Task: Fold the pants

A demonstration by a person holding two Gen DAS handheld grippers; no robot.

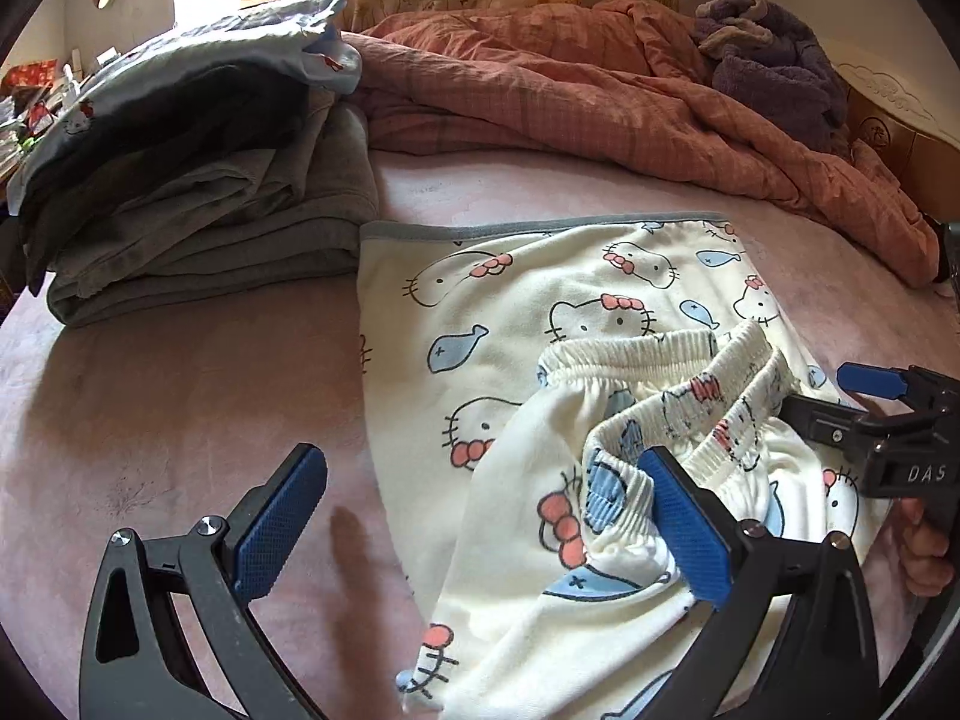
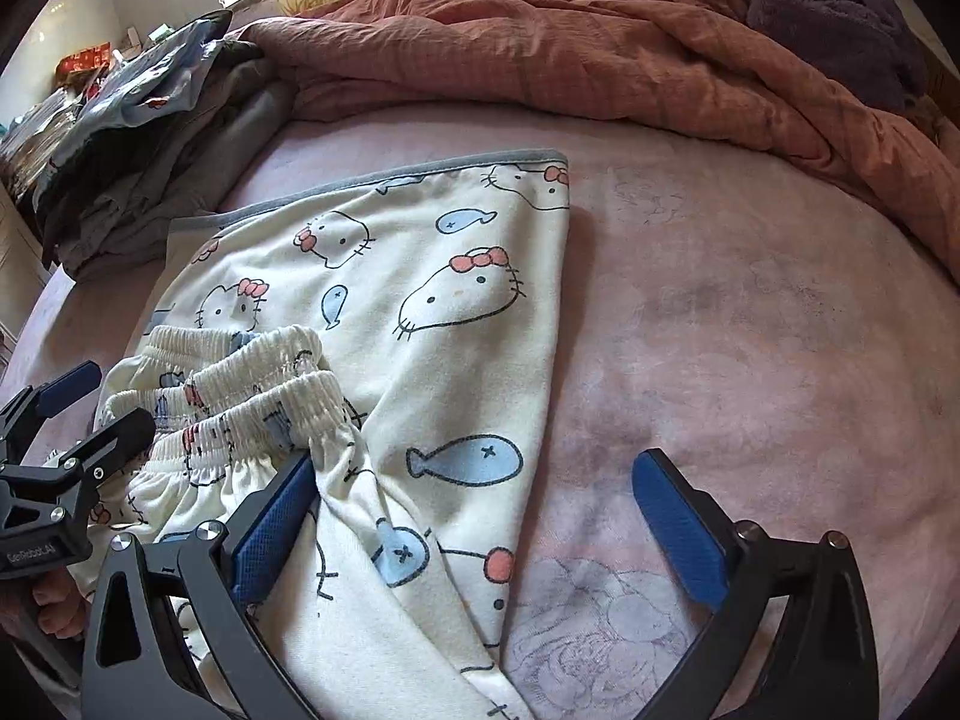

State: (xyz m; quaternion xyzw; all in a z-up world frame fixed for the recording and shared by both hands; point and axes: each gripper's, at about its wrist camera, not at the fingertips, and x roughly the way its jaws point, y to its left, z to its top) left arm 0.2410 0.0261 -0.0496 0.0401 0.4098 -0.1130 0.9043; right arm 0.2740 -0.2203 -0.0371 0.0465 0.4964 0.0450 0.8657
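White pants (image 1: 558,360) with a cat-and-fish print lie on the pink bed sheet, the legs folded flat with a grey hem at the far edge. They also show in the right wrist view (image 2: 420,312). The ribbed elastic waistband (image 1: 678,408) (image 2: 264,384) is folded over onto them. My left gripper (image 1: 480,510) is open, its right finger against the waistband, and holds nothing. My right gripper (image 2: 480,516) is open, its left finger at the waistband's right end. Each gripper shows in the other's view, the right (image 1: 882,408) and the left (image 2: 78,414), both open.
A stack of folded grey and blue clothes (image 1: 198,180) (image 2: 150,138) sits at the far left. A crumpled pink-orange duvet (image 1: 600,90) (image 2: 600,30) and a purple fleece (image 1: 768,60) lie across the back. Bare pink sheet (image 2: 750,330) lies to the right of the pants.
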